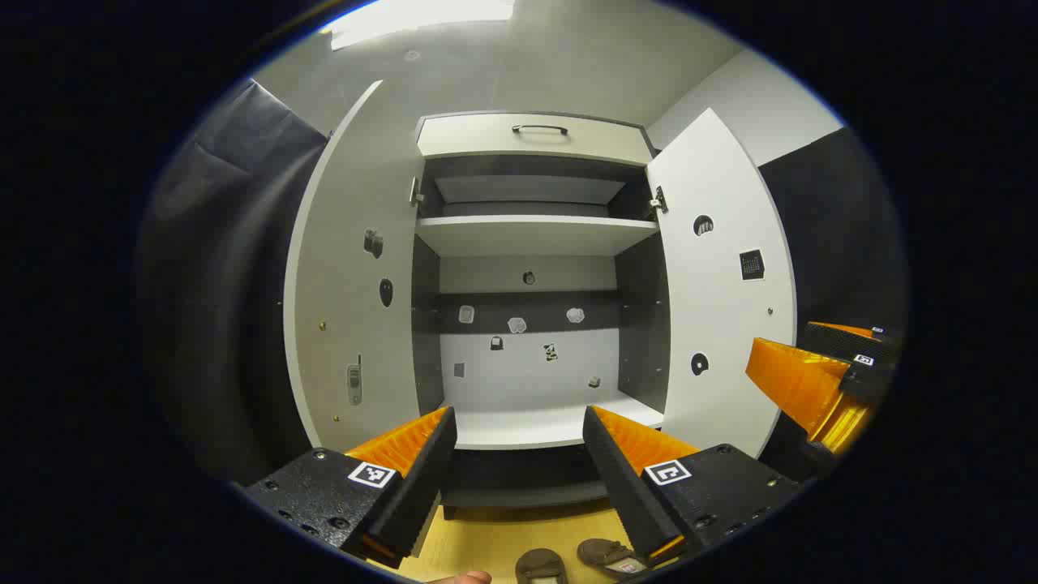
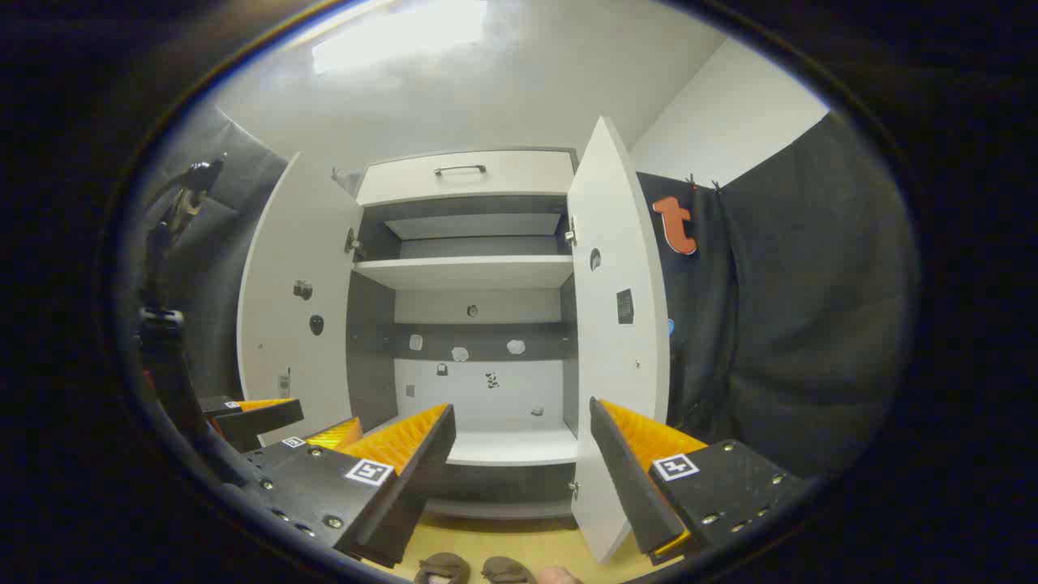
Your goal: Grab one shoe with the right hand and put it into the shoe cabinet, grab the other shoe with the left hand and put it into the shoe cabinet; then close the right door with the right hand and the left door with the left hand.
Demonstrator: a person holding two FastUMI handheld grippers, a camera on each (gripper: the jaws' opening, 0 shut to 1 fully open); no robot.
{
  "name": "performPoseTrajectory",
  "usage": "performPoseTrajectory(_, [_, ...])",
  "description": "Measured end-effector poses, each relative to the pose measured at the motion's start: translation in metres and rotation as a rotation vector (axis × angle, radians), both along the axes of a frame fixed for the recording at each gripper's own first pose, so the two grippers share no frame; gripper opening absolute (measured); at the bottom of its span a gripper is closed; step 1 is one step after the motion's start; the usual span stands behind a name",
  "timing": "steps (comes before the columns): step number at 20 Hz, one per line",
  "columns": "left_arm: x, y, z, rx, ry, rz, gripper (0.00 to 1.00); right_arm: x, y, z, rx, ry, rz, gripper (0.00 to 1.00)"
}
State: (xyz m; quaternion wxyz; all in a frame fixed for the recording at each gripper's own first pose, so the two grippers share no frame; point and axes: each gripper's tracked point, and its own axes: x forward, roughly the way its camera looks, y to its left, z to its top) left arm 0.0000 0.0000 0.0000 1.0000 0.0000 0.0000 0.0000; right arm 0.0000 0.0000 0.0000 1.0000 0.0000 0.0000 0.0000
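Note:
A white shoe cabinet point(image 1: 535, 235) stands ahead with both doors swung open; its left door point(image 1: 353, 276) and right door point(image 1: 718, 276) flank bare shelves. In the right gripper view the cabinet point(image 2: 470, 272) also faces me, right door point(image 2: 620, 324) nearest. Two brown shoes lie on the yellow floor below: one point(image 1: 542, 565) beside the other point(image 1: 612, 556), and again as a pair point(image 2: 442, 568) point(image 2: 504, 570). My left gripper point(image 1: 519, 454) is open and holds nothing. My right gripper point(image 2: 519, 454) is open too, and appears at the right edge point(image 1: 819, 373) of the left gripper view.
Dark cloth point(image 2: 778, 341) hangs as the booth wall on both sides. A drawer with a handle point(image 1: 539, 128) tops the cabinet. Small stickers dot the doors and back panel. A tripod-like stand point(image 2: 166, 268) stands at the left.

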Motion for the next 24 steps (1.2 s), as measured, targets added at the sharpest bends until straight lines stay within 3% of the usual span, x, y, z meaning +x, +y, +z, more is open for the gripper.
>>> performPoseTrajectory(24, [-0.008, 0.009, -0.015, -0.010, 0.041, -0.006, 0.96, -0.013, 0.004, -0.015, -0.012, 0.031, -0.005, 1.00])
